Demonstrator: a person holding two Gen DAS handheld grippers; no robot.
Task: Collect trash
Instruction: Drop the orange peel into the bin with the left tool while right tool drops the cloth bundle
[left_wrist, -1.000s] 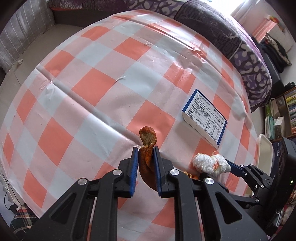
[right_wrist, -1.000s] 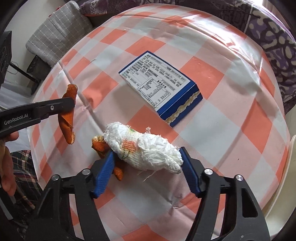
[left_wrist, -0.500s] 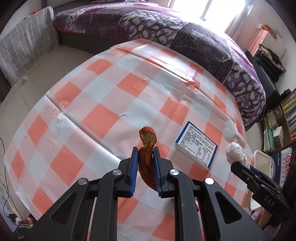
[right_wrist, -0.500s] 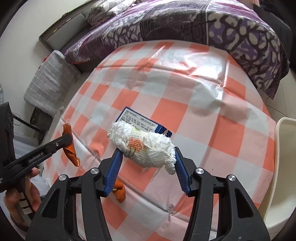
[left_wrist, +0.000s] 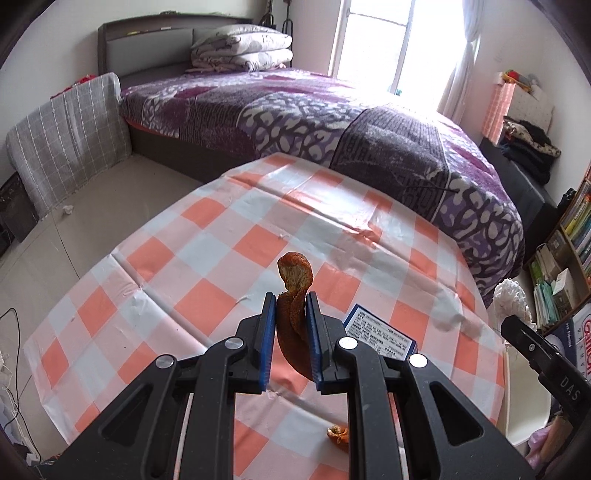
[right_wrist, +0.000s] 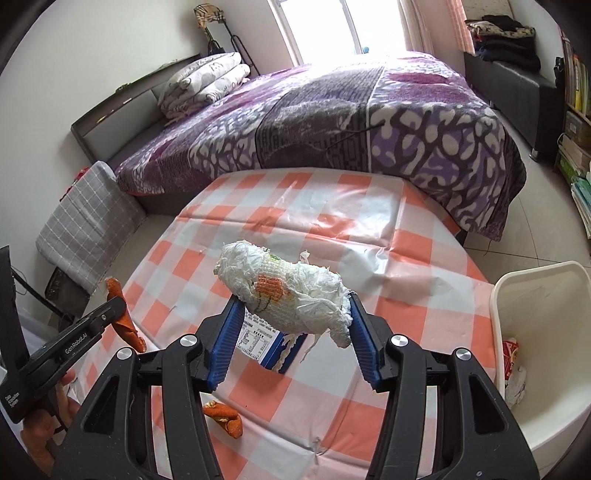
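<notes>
Left tool (left_wrist: 290, 334) clamped on curled orange peel strip (left_wrist: 294, 295), raised above checked worktop (left_wrist: 207, 258). Right tool (right_wrist: 291, 332) grips crumpled white tissue wad (right_wrist: 284, 291) above worktop, near white plastic bin (right_wrist: 546, 332).

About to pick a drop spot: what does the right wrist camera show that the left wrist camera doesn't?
Only the right wrist view shows inside the white bin, open at the table's right edge with some trash in it, and the right gripper shut on the crumpled tissue wad.

Only the left wrist view shows the left gripper head on, shut on the orange peel strip.

Both show the checkered tablecloth, the blue-edged box, a loose peel piece on the cloth, and the bed.
</notes>
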